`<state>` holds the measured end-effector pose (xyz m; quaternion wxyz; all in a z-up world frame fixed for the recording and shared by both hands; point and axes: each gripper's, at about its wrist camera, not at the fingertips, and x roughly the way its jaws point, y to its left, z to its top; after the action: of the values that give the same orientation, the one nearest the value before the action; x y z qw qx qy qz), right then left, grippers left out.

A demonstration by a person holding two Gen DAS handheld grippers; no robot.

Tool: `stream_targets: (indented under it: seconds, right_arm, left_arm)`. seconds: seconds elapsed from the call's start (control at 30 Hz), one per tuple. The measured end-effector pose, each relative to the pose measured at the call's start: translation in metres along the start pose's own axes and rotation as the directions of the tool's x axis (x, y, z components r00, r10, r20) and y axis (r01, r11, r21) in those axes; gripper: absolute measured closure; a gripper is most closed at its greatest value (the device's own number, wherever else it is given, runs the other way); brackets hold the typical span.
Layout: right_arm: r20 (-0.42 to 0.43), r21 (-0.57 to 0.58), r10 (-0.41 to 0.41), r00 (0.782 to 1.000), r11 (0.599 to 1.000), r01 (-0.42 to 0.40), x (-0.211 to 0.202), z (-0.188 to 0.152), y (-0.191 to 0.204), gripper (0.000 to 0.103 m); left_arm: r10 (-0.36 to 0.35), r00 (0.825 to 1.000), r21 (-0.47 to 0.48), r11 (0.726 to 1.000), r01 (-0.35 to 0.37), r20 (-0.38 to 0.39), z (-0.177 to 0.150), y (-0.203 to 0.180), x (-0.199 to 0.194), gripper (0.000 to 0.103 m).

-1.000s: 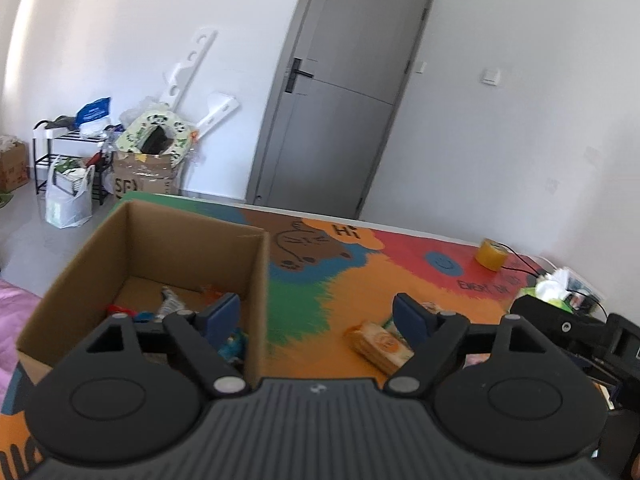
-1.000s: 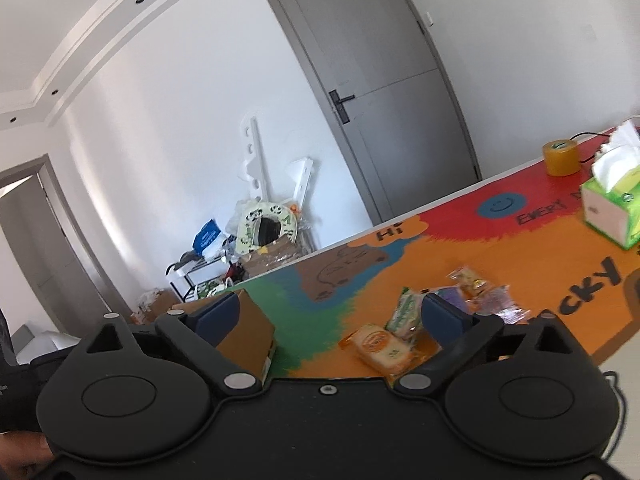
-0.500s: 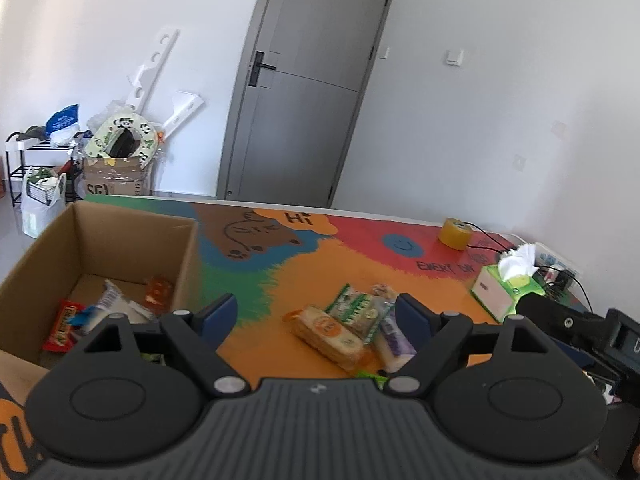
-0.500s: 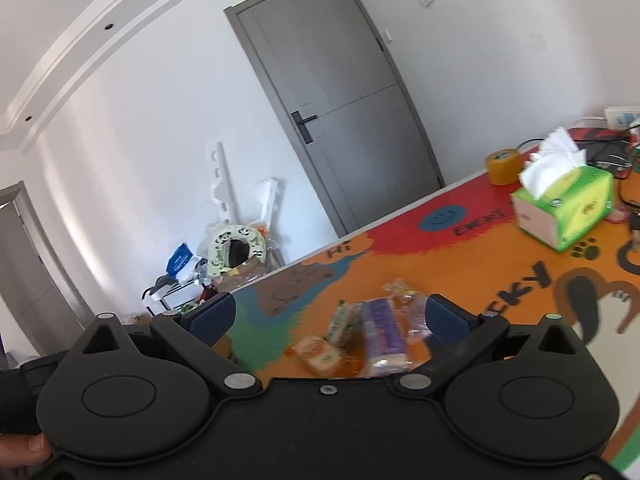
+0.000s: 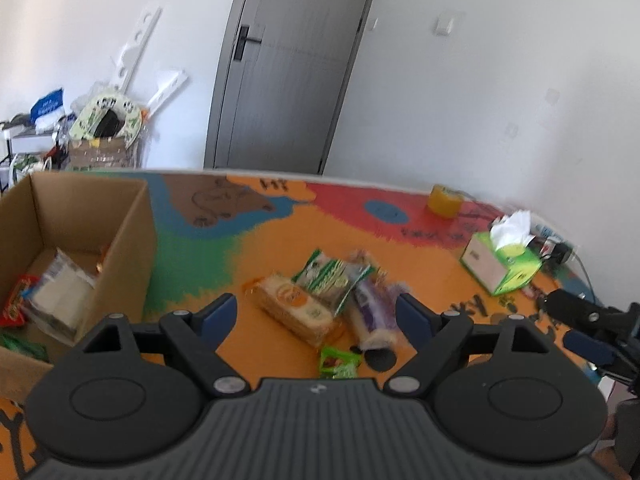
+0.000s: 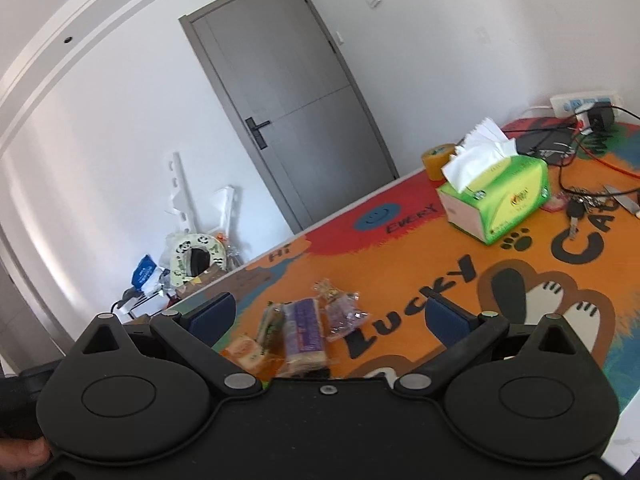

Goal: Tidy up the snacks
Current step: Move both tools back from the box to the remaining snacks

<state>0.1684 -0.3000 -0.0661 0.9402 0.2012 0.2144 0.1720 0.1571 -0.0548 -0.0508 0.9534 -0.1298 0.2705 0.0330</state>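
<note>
Left wrist view: left gripper (image 5: 316, 312) had jaws wide apart, empty, hovering over snack pile on table (image 5: 420, 264). Cracker pack (image 5: 294, 309) lay just ahead btwn the fingers, long axis diagonal, near-right to far-left; purple pack (image 5: 370, 316) touching its right side. Box (image 5: 120, 236) w/ some snacks already inside sat to the left. Right gripper (image 6: 328, 318) also spread, empty, same pile ahead. Left seemed nearer, better lined up; prob. needs wrist twist to cross the short side.

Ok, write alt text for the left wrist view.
The open left hand-held gripper hovers over a pile of snack packets on a colourful table. A cardboard box holding a few snacks stands to the left, a tissue box to the right.
</note>
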Motion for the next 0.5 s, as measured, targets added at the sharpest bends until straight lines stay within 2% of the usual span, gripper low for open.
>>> stream_targets:
  seconds: [0.23,0.5]
  right_arm:
    - [0.000,0.008,-0.049,0.999,0.999,0.049,0.007,-0.005,-0.017,0.000]
    - [-0.029,0.026,-0.053,0.998,0.998,0.053,0.021,-0.015,-0.032,0.000]
  left_arm:
    - [0.001,0.999,0.007,1.000,-0.001,-0.045,-0.016,-0.004,0.024,0.018]
    - [-0.019,0.996,0.041,0.999,0.022,-0.084,-0.034,-0.013,0.043,0.021]
